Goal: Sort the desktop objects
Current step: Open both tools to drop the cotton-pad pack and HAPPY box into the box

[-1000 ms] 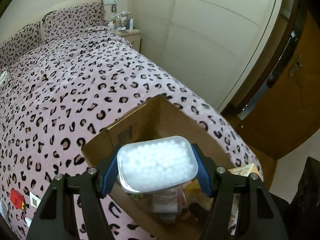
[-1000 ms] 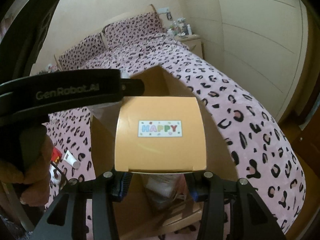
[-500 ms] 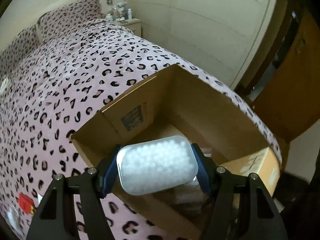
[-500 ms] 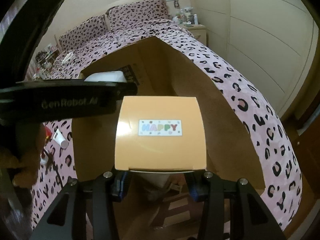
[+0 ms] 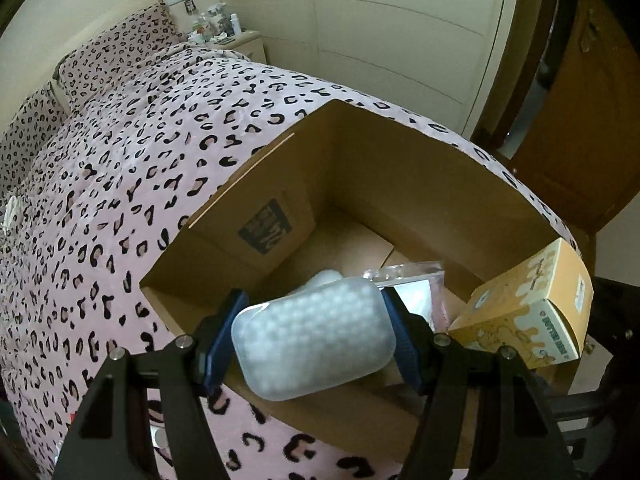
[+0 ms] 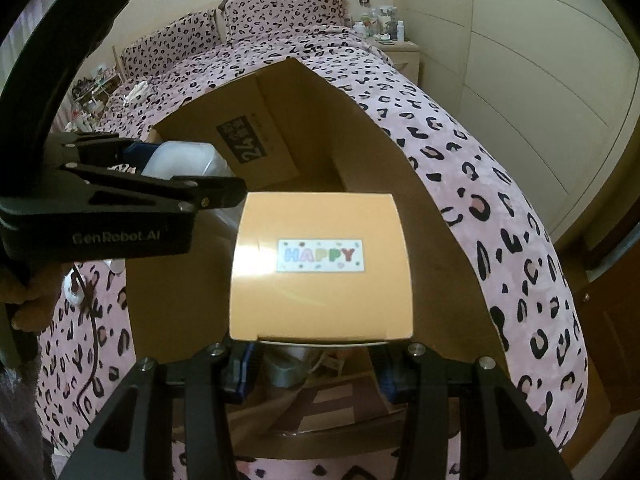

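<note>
**Two containers held over an open carton**

We see our left gripper clamped on a translucent plastic container, a rounded oblong with soft corners whose frosted wall shows a mass of small white balls inside. Its two short ends sit against the blue ribbed pads, so it spans the whole gap between the fingers. From the right wrist view the same container shows as a pale tub pinched in the left gripper, off to the left of our right fingers and above the carton's near-left corner.

Our right gripper holds a matte orange paperboard box, squarish with crisp folded edges and a white sticker reading "HAPPY". The box rises forward from between the fingers; its lower edge sits between the blue pads, which are at a narrow setting and grip its sides. In the left wrist view this box appears to the right of the left fingers, printed with cream drips.

Beyond and below both pairs of fingers lies a brown corrugated cardboard box, flaps up, resting on a plush pink leopard-print blanket. Inside it, just ahead of the left fingers, lies a clear glossy packet. A bedside table crowded with small bottles stands well apart.
</note>
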